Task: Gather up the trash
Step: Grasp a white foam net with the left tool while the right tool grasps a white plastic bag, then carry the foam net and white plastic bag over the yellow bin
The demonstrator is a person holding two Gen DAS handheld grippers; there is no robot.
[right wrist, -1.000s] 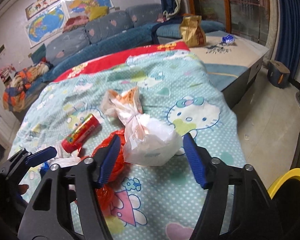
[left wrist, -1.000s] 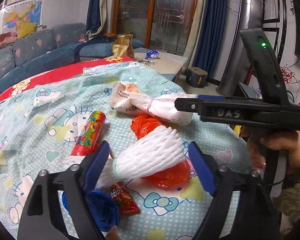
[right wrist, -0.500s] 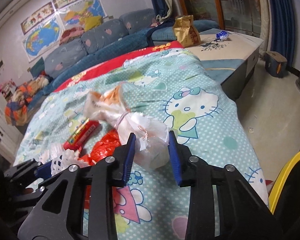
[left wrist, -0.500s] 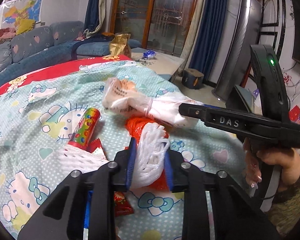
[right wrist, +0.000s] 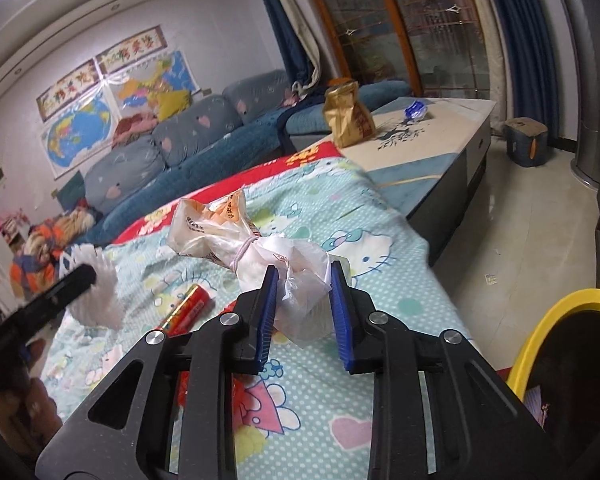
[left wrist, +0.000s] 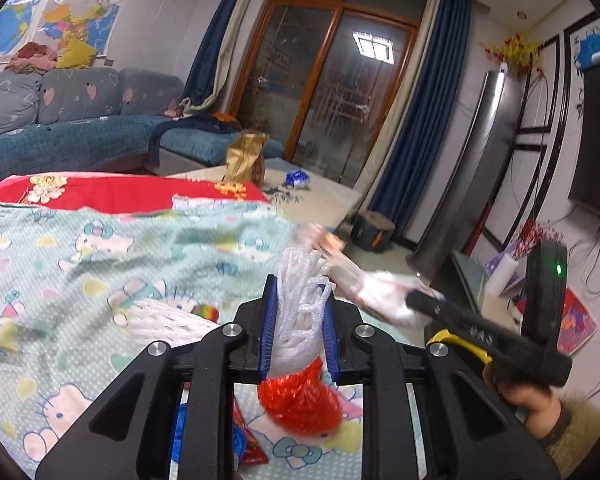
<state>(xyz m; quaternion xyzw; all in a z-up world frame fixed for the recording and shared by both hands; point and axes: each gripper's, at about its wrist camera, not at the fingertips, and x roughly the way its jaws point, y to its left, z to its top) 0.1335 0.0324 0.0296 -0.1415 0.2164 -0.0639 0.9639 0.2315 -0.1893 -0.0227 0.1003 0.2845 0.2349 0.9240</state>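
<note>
My left gripper (left wrist: 299, 292) pinches a white foam net sleeve (left wrist: 300, 276), its jaws still closing, and holds it above a crumpled red plastic bag (left wrist: 300, 400) on the cartoon-cat bedspread (left wrist: 80, 272). My right gripper (right wrist: 305, 280) squeezes a tied white plastic bag (right wrist: 284, 256) of trash, its jaws also still closing, and the bag is off the bedspread. In the left wrist view the right gripper (left wrist: 420, 300) with that bag (left wrist: 380, 292) is at the right. In the right wrist view the left gripper (right wrist: 86, 274) with the foam sleeve (right wrist: 100, 300) is at the left.
A second foam net (left wrist: 168, 320), a colourful tube (right wrist: 188, 312), a red snack wrapper (left wrist: 252, 444) and something blue (left wrist: 180, 436) lie on the bedspread. A yellow-rimmed bin (right wrist: 540, 336) stands on the floor at the right. A gold bag (right wrist: 348, 116) stands on the low table (right wrist: 440, 128).
Both grippers shut from wide open, the left on the foam sleeve and the right on the tied bag. Both then rose, lifting the sleeve and the bag off the bedspread.
</note>
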